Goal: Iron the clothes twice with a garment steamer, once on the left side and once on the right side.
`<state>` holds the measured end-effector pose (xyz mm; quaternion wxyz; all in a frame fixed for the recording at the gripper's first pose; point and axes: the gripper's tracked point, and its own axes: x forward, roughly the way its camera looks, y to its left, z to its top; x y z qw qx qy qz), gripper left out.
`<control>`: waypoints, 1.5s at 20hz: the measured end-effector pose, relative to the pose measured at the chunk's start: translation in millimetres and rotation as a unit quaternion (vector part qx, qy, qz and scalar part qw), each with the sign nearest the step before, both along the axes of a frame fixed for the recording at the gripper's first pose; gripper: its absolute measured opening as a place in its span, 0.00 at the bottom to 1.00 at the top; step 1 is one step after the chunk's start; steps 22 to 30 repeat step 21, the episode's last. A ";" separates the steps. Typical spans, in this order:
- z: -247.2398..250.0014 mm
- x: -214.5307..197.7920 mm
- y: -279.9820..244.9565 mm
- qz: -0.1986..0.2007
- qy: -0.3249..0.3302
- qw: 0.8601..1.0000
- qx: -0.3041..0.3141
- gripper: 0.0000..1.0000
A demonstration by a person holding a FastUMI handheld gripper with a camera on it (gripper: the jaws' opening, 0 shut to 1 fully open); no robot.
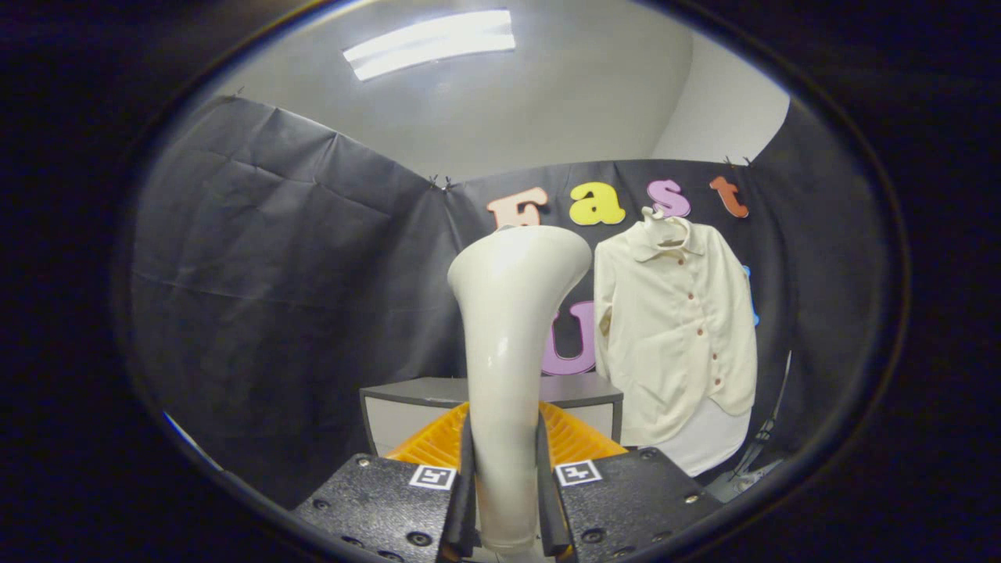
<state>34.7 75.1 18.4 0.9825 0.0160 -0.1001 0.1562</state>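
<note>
Gripper view: a booth hung with black cloth (258, 258) under a pale ceiling and 1 strip light (428, 43). Taking the shirt (674, 328) as the landmark, it hangs on the cloth wall on a hanger (663, 223), buttoned, its white hem low. To its left and lower stands a grey cabinet (407, 403), with an orange ribbed rack (438, 442) just in front of that.

The gripper (507, 500) is clamped on the garment steamer (508, 344): both fingers press the handle from either side, and the wide head rises upright, left of the shirt and well apart from it. Neither pass looks begun.

Risks, as a judgement: the glossy, tapering handle could slip or twist in the fingers if the head drags on the fabric. A hard push could swing the shirt off its hanger, since nothing backs it but cloth.

The steamer's face points away, so its plate cannot be seen. The handle's base is cut off. A thin dark stand (762, 438) right of the hem is hard to identify.
</note>
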 end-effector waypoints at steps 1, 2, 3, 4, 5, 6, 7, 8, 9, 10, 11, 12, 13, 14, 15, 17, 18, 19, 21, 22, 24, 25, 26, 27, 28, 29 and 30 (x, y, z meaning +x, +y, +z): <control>-2.9 -0.7 -2.2 -0.009 0.001 1.000 0.002 0.32; -5.4 -3.1 -7.7 -0.023 0.001 1.000 0.006 0.32; -7.7 -6.6 -12.2 -0.037 0.002 0.999 0.013 0.32; -8.6 -10.9 -16.5 -0.048 -0.003 0.999 0.015 0.32; -9.7 -13.7 -19.2 -0.057 -0.009 0.998 0.012 0.32; -12.5 -16.4 -21.8 -0.064 -0.014 0.998 0.005 0.32; -16.6 -19.0 -24.5 -0.070 -0.017 0.997 0.002 0.32; -20.9 -21.2 -25.7 -0.072 -0.015 0.997 0.001 0.32; -25.9 -22.7 -25.4 -0.071 -0.012 0.997 0.000 0.32; -29.4 -24.9 -26.6 -0.070 -0.008 0.998 0.002 0.32; -31.6 -27.3 -28.9 -0.071 -0.006 0.997 0.004 0.32; -31.7 -29.7 -32.0 -0.075 -0.008 0.997 0.006 0.32; -33.3 -31.3 -35.3 -0.078 -0.008 0.997 0.005 0.32; -34.6 -32.3 -37.9 -0.081 -0.008 0.997 0.004 0.33; -36.8 -32.8 -40.2 -0.083 -0.007 0.997 0.007 0.33; -37.4 -33.6 -41.8 -0.081 -0.004 0.997 0.016 0.33; -38.9 -33.9 -41.9 -0.079 -0.002 0.997 0.017 0.33; -39.2 -34.2 -43.2 -0.078 -0.002 0.997 0.018 0.33; -39.7 -35.2 -47.9 -0.083 -0.005 0.996 0.016 0.33; -39.7 -35.2 -47.9 -0.083 -0.005 0.996 0.016 0.33; -39.7 -35.2 -47.9 -0.083 -0.005 0.996 0.016 0.33; -39.7 -35.2 -47.9 -0.083 -0.005 0.996 0.016 0.33; -39.7 -35.2 -47.9 -0.083 -0.005 0.996 0.016 0.33; -39.7 -35.2 -47.9 -0.083 -0.005 0.996 0.016 0.33; -39.7 -35.2 -47.9 -0.083 -0.005 0.996 0.016 0.33; -39.7 -35.2 -47.9 -0.083 -0.005 0.996 0.016 0.33; -39.7 -35.2 -47.9 -0.083 -0.005 0.996 0.016 0.33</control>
